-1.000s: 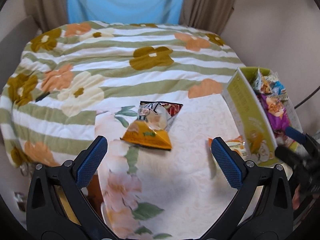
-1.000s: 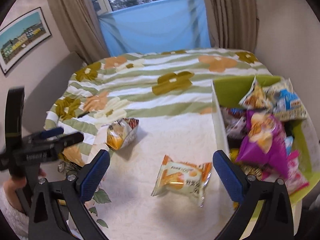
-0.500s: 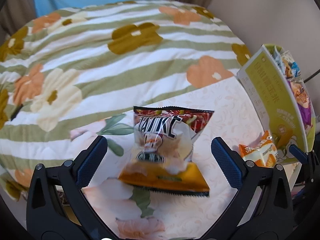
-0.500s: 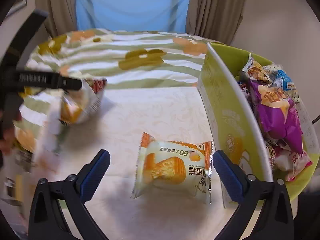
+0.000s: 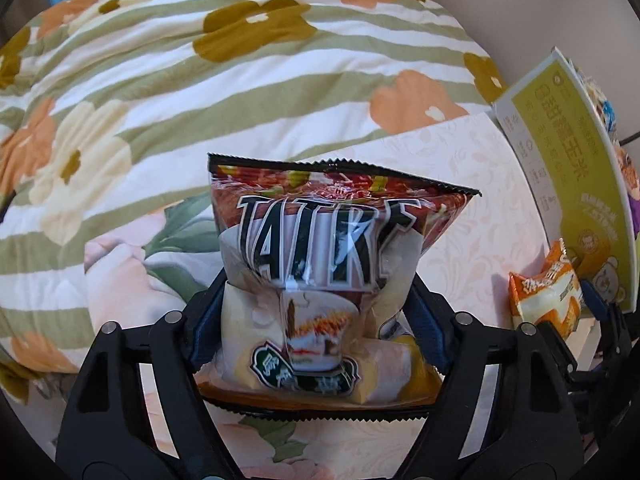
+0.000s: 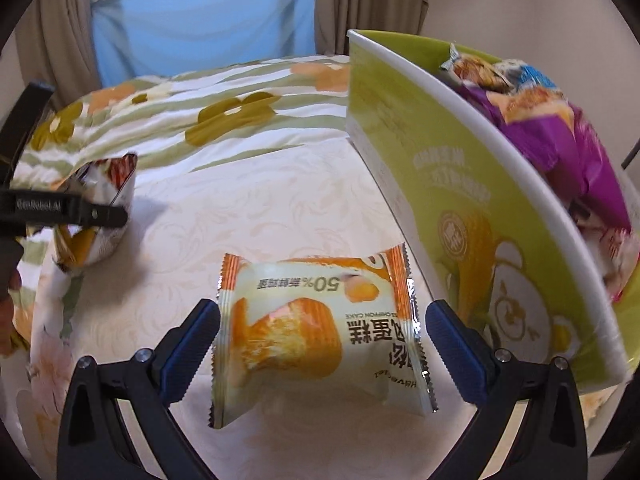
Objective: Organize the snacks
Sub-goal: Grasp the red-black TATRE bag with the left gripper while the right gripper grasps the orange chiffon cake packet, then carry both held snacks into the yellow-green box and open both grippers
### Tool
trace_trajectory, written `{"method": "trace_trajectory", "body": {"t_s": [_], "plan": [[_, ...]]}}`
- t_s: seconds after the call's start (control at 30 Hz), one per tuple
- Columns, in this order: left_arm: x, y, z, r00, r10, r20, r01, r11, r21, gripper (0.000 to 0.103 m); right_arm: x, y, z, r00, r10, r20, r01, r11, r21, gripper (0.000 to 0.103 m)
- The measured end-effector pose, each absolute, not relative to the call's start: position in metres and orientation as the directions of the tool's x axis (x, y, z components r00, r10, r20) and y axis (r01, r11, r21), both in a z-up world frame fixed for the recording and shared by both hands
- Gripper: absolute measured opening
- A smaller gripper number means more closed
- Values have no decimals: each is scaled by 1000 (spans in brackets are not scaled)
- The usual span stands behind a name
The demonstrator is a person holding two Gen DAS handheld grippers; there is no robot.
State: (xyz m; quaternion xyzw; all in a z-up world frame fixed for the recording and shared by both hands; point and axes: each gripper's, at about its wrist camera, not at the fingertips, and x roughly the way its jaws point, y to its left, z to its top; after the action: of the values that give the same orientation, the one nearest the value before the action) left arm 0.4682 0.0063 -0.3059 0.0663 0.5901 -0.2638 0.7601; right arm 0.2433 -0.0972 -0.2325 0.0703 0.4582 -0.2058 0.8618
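My left gripper [image 5: 316, 332] is shut on a red and white Taiki snack bag [image 5: 332, 256] that rests on the cream tablecloth; the fingers press its lower sides. The bag and the left gripper's arm also show at the left of the right wrist view [image 6: 96, 216]. My right gripper [image 6: 322, 344] is open, with its fingers on either side of an orange chiffon cake packet [image 6: 320, 332] lying flat on the cloth. That packet shows at the right of the left wrist view [image 5: 548, 296]. A green cardboard box [image 6: 460, 184] holding several snack bags stands just right of the packet.
The table carries a cream floral cloth [image 6: 256, 216]. Behind it lies a bed with a green-striped flower quilt [image 5: 240, 72]. Curtains and a blue sheet [image 6: 200, 28] hang at the window. The box's near wall [image 5: 576, 184] stands close to both grippers.
My left gripper moved forward over the Taiki bag and shut on it. My right gripper came down and forward until its open fingers straddle the cake packet.
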Motion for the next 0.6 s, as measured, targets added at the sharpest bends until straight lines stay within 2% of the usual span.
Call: {"method": "trace_trajectory", "body": {"t_s": [0.23,0.53,0.6], "plan": [[458,1,-304,148,-331,-932,486,845,-223,74,250,-100,-241,491,-263,-831,409,912,-47,102],[433,7,-304,123,-347,-930,460,850,-256,73,254,-112,-256,496,-119,-860,391,915,98,102],[429,11,-303,125,-352,-927,453,852,-262,71,252,-113,-255,513,-103,-852,389,913,124,90]]}}
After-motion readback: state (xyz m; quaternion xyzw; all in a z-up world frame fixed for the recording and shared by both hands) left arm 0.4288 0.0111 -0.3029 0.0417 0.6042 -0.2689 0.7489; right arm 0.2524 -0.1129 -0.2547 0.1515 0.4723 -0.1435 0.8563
